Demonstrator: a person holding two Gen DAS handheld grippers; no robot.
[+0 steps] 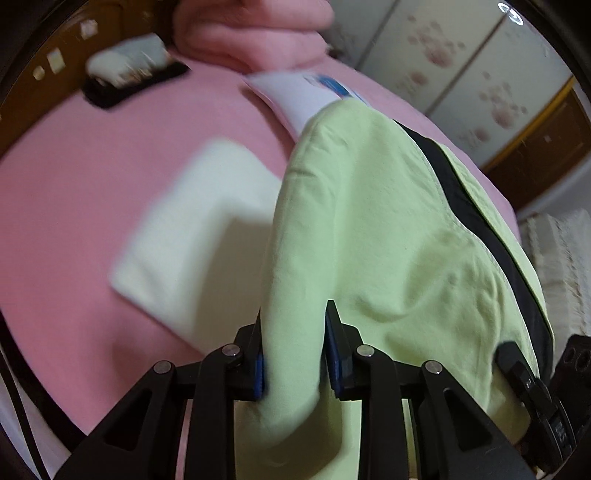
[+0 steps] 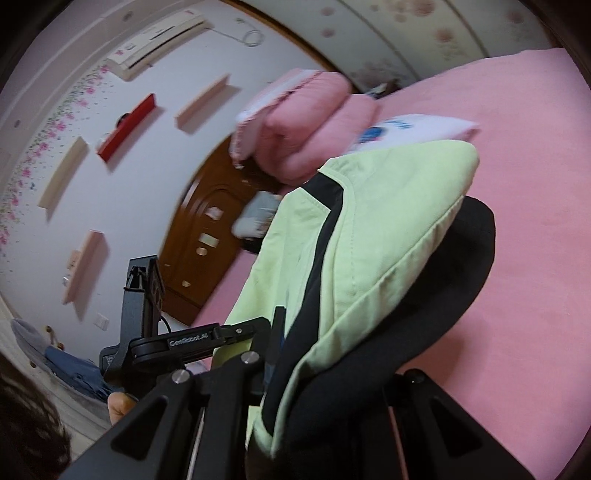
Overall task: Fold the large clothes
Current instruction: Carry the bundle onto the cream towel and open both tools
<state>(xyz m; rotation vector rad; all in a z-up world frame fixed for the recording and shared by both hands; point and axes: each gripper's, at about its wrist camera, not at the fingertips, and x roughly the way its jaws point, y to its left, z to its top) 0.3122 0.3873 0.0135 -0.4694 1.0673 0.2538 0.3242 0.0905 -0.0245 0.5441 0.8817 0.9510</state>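
Two sets of fingers are engaged, both pinching the same pale green cotton garment with black trim [image 1: 388, 221]. Your left gripper [image 1: 293, 354] has its blue-padded fingers [image 1: 258, 365] clamped on a bunched fold of green cloth that runs straight up between them. Your right gripper [image 2: 280, 350] has its fingers nearly closed on a thin edge where black trim meets green fabric; the far finger is hidden under the cloth, so the pinch is read mainly from the cloth bunching at the tip.

Outward from the grip: the garment hangs off both grippers, lifted clear of the pink bed sheet [image 1: 92, 184], draping forward with its far end raised near a white printed packet [image 1: 295, 96]. On the sheet below lies a pale cream folded cloth [image 1: 192, 221], blurred. Further off are a stack of pink folded bedding [image 1: 251, 33] and a black-and-white object [image 1: 133, 74], too blurred to identify.

Judgement: the step in hand looks like carrying the garment, or swinging it over, for a fold. Next you need to bring both held corners down together over bare sheet, well apart from the cream cloth and the packet, keeping the span taut so the fold lands flat before you let go.
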